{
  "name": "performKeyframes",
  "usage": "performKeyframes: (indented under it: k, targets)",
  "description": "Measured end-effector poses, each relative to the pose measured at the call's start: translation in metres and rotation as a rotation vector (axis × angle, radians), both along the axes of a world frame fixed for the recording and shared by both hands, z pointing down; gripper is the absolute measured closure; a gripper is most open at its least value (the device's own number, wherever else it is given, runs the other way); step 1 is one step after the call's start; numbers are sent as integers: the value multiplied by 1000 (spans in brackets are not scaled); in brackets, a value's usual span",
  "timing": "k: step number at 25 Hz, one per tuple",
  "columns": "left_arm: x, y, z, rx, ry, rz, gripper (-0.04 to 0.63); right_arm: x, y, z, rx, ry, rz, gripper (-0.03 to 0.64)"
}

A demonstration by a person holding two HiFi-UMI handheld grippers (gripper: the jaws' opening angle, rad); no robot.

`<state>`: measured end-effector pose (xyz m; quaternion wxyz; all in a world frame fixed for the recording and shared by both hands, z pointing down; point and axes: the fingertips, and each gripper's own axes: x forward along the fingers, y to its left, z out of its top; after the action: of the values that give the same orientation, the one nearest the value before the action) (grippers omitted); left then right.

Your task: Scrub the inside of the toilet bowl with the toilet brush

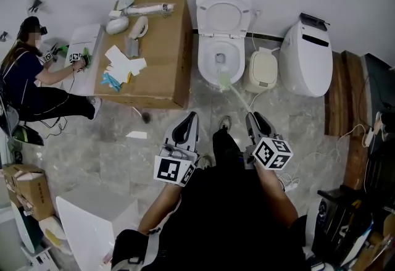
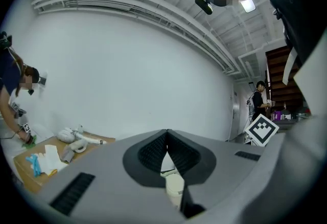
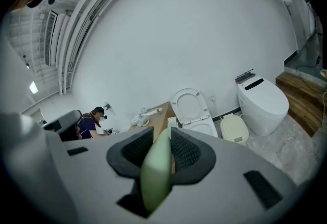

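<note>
toilet brush (image 1: 224, 81) reaches from the right gripper (image 1: 253, 119) to the near rim of the open toilet (image 1: 205, 57). its pale green handle is pinched between that gripper's jaws, and the bristle end is too small to make out. the left gripper (image 1: 190, 120) hangs just to the left, jaws pressed together on nothing. a cardboard box (image 1: 166, 54) stands left of the toilet. a cream bin (image 1: 262, 71) and a second toilet (image 1: 305, 57) stand on its right. a person (image 1: 31, 78) sits at the far left, partly cut off.
</note>
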<state>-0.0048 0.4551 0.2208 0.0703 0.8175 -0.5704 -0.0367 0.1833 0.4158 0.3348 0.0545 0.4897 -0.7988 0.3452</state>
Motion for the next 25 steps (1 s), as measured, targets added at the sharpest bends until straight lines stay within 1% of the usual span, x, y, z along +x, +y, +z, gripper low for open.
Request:
performKeyframes:
  k: [5, 8, 11, 14, 18, 25]
  targets:
    - [-10, -85, -15, 1, 1, -49, 586, -19, -88, 7, -43, -12, -53, 500]
    - [-8, -124, -18, -4, -3, -57, 586, -20, -131, 18, -73, -11, -63, 501]
    - [-7, -157, -14, -13, -24, -56, 588, -17, -172, 34, -101, 7, -57, 500]
    - [-13, -185, -7, -33, -22, -53, 586, -15, -207, 58, -156, 6, -9, 500]
    - [-25, -229, 8, -60, -2, -41, 588, -17, -252, 96, -254, -32, 92, 500]
    - [-53, -327, 24, -93, 19, 25, 587, -54, -325, 171, -434, -88, 267, 500]
